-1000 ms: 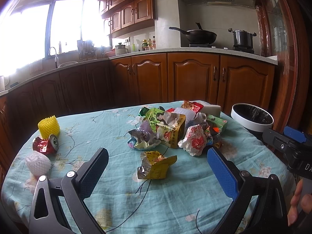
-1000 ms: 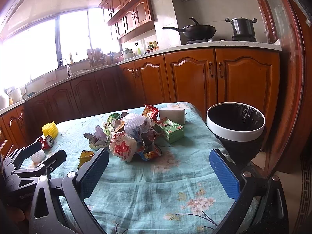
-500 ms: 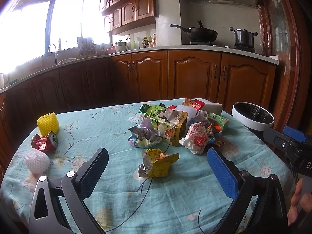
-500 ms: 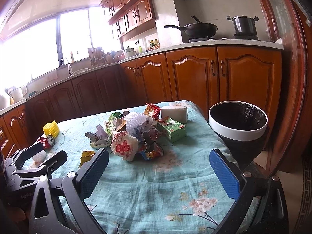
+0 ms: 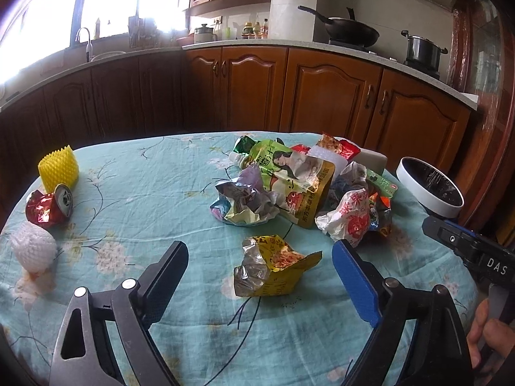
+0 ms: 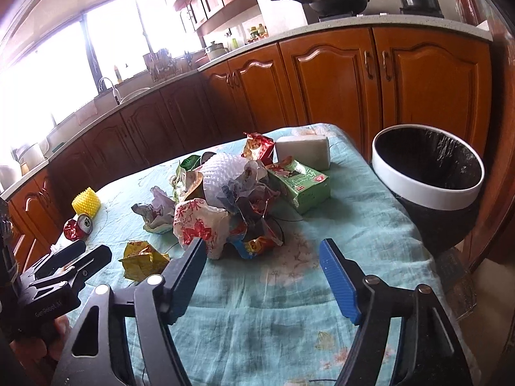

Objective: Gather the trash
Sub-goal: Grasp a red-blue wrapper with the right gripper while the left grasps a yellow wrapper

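A: What are we holding over the bench (image 5: 154,173)?

B: We are holding the left gripper (image 5: 260,276) with its jaws spread wide and nothing between them. A crumpled yellow wrapper (image 5: 273,267) is lying on the teal flowered cloth just ahead of it, between the two fingers but not touching either.

A: And beyond that?

B: Farther ahead, a pile of wrappers (image 5: 302,186) is sitting, with a white and red bag (image 5: 347,218) at its near right. Well off to the gripper's left, a crushed red can (image 5: 50,206), a yellow foam sleeve (image 5: 58,169) and a white foam net (image 5: 32,246) are resting.

A: What about our other hand?

B: We are holding the right gripper (image 6: 260,267) spread too, also empty, with the same white and red bag (image 6: 202,225) just beyond its left finger. The white-rimmed trash bin (image 6: 428,173), lined in black, is standing ahead to its right, past the bench edge.
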Available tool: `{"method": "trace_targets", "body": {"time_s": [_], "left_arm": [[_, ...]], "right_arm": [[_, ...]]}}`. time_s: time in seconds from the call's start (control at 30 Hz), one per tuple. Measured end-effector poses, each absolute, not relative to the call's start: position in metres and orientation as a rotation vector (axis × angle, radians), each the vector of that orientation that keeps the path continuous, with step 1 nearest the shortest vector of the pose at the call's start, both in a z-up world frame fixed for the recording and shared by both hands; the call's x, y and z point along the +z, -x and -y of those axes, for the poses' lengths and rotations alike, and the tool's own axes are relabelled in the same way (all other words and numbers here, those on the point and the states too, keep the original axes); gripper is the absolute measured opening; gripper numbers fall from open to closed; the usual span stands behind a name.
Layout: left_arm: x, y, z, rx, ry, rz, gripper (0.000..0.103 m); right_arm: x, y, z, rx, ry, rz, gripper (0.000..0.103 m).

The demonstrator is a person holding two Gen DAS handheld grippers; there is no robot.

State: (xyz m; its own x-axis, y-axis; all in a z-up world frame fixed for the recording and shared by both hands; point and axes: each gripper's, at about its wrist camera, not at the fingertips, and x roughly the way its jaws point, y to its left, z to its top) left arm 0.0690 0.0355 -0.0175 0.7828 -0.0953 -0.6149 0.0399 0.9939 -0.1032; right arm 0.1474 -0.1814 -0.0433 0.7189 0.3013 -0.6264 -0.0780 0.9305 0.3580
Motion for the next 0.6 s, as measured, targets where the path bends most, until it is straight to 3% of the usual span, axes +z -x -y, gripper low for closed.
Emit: {"method": "trace_targets", "body": {"time_s": [0.23,0.3,0.33,0.4,0.43,0.5,0.57,0.6], "left_arm": [[-0.037,-0.111,-0.036,-0.078,0.077,-0.760,0.089],[-0.045,-0.123,-0.034,-0.093,0.079,-0.788,0.087],[-0.049,-0.126,-0.033,-0.105,0.083,-0.797,0.081],[-0.055,-0.132,-0.031,-0.145,0.097,-0.818,0.070],[-0.056,-0.134,-0.029,-0.162,0.099,-0.822,0.059],[-0.056,-0.133,-0.025,-0.163,0.077,-0.808,0.050],[-0.052,-0.130,-0.023,-0.161,0.050,-0.784,0.031],[-0.049,-0.127,-0.023,-0.169,0.052,-0.772,0.028]], "right_arm": [[-0.069,-0.190,0.181,0.241,-0.342,-0.867,0.054],[-0.080,-0.204,0.182,0.232,-0.320,-0.915,0.046],[-0.085,-0.209,0.181,0.239,-0.328,-0.931,0.043],[-0.092,-0.217,0.181,0.261,-0.341,-0.960,0.024],[-0.095,-0.218,0.181,0.270,-0.340,-0.972,0.018],[-0.096,-0.217,0.181,0.283,-0.337,-0.973,0.012],[-0.094,-0.211,0.182,0.291,-0.323,-0.965,0.007],[-0.092,-0.207,0.184,0.297,-0.326,-0.960,0.003]]}}
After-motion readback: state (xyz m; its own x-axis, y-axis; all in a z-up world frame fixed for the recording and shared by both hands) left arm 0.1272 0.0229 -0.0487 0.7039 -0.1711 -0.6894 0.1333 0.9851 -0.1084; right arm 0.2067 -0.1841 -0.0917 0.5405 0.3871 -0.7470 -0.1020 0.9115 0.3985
